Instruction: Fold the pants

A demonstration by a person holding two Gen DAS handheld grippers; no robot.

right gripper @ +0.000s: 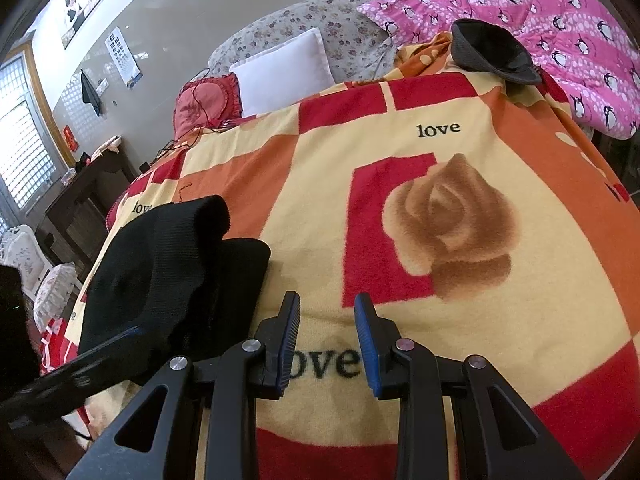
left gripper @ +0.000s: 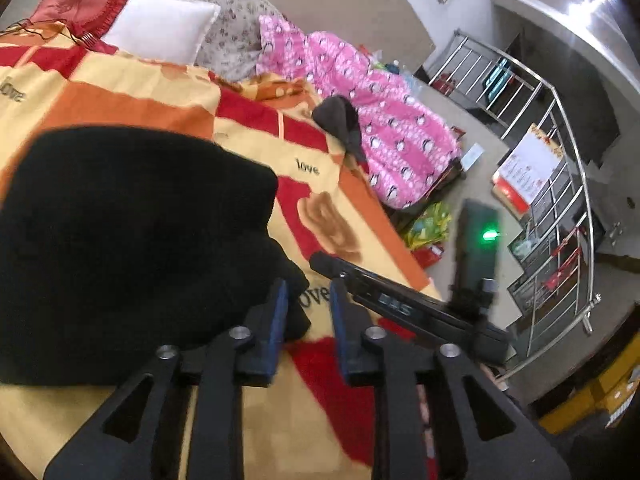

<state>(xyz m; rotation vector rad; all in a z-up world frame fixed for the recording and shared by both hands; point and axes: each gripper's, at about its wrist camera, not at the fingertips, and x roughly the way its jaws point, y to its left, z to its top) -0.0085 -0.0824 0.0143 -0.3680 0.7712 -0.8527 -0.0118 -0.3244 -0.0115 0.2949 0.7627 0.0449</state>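
The black pants lie folded in a thick bundle on the yellow, red and orange blanket. My left gripper is open and empty, its left finger at the bundle's near right corner. In the right wrist view the pants lie to the left, ribbed cuff on top. My right gripper is open and empty over the blanket, just right of the pants. The other gripper shows in each view: the right one in the left wrist view, the left one in the right wrist view.
A dark grey hat lies at the blanket's far edge beside a pink penguin quilt. A white pillow and a red cushion lie at the head. The bed's right edge drops to a floor with a steel railing.
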